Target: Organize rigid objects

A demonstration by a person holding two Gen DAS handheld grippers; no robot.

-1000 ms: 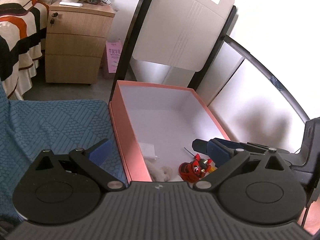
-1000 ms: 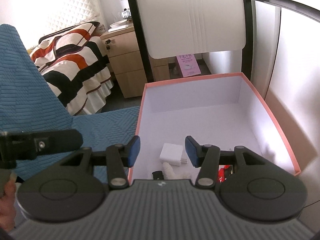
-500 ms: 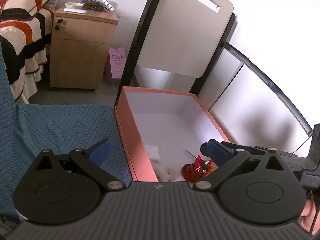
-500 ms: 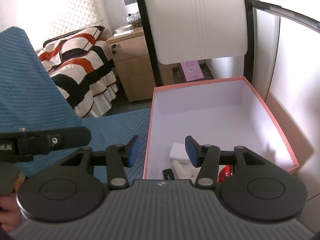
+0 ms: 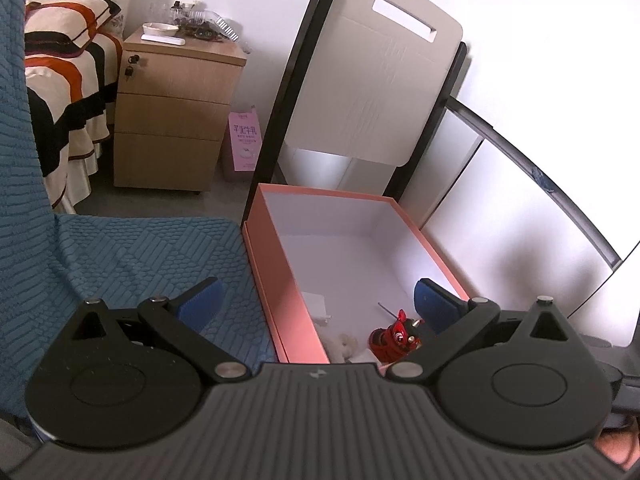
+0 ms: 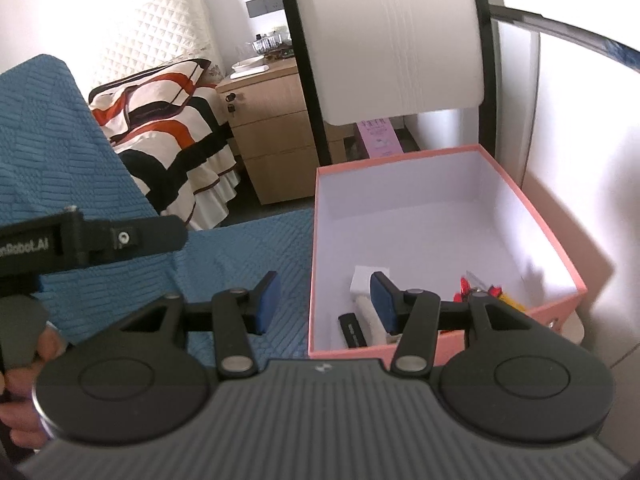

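Observation:
An open pink box (image 5: 264, 256) (image 6: 532, 312) with a white inside stands on the blue sofa seat. Inside lie a red toy figure (image 5: 394, 336) (image 6: 466, 286), a white charger block (image 5: 314, 306) (image 6: 362, 276), a pale plush piece (image 5: 344, 346) and a black stick-shaped item (image 6: 352, 330). My left gripper (image 5: 316, 300) is open wide and empty, above the box's near left wall. My right gripper (image 6: 324, 304) is open and empty, above the box's near left corner.
The blue textured sofa cover (image 5: 120, 256) (image 6: 60, 160) lies left of the box. Behind it stand a wooden bedside cabinet (image 5: 172, 120) (image 6: 272, 136), a striped bed (image 5: 60, 92), a white panel in a black frame (image 5: 372, 80) and a pink carton (image 5: 244, 144).
Both grippers have pulled back and risen from the box, so it looks smaller and farther. The right gripper's fingers have spread wider apart. The objects in the box have not moved.

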